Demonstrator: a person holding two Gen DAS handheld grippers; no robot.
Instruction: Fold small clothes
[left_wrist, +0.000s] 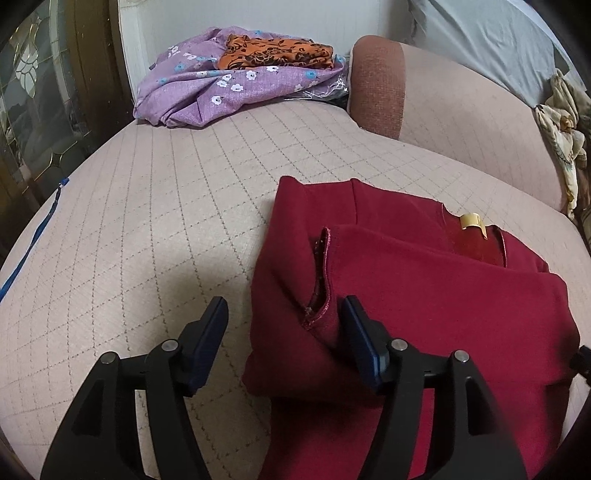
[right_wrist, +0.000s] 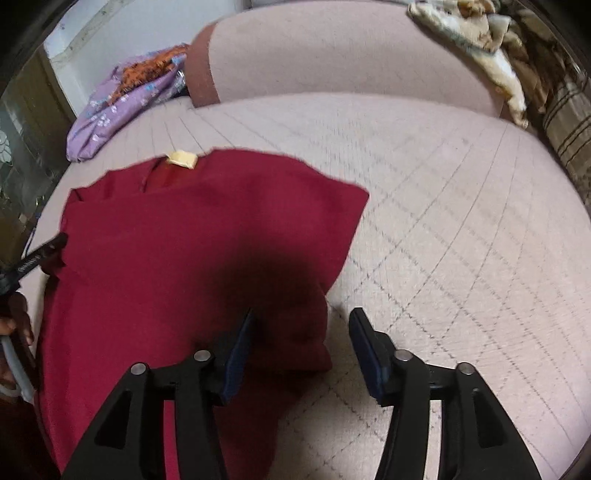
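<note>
your left gripper (left_wrist: 282, 326) is spread wide w/ nothing pinched. it straddles the left side edge of the red garment (left_wrist: 424, 295): one finger over the bare quilted cushion (left_wrist: 166, 221), the other on or just above the cloth next to the turned-in sleeve hem (left_wrist: 320, 273); contact can't be confirmed. your right gripper (right_wrist: 301, 332) is likewise wide and empty, straddling the garment's right edge, left finger over the red fabric, right finger over the cushion. right view is a bit blurred, so can't tell if the pads touch.

garment lies flat on the sofa seat, near the front, neck opening and yellow label (left_wrist: 470, 220) pointing toward the backrest (left_wrist: 461, 110).

progress, my read: both sides look already folded inward, w/ the left sleeve tucked over the body and the right edge showing a clean fold line, so the piece is now a narrow panel. what looks left is the lengthwise fold, bottom up toward the collar, maybe one more halving, then setting it aside. both grippers sit near the lower side edges, which fits that step being next, but no grip is made yet.

further out: purple floral cloth (left_wrist: 221, 88) w/ a folded orange print piece (left_wrist: 277, 55) on top sits at the far left end of the seat, well apart from the red one; whether that's finished work or not, can't say. crumpled cream fabric (right_wrist: 472, 48) lies at the far right.
</note>
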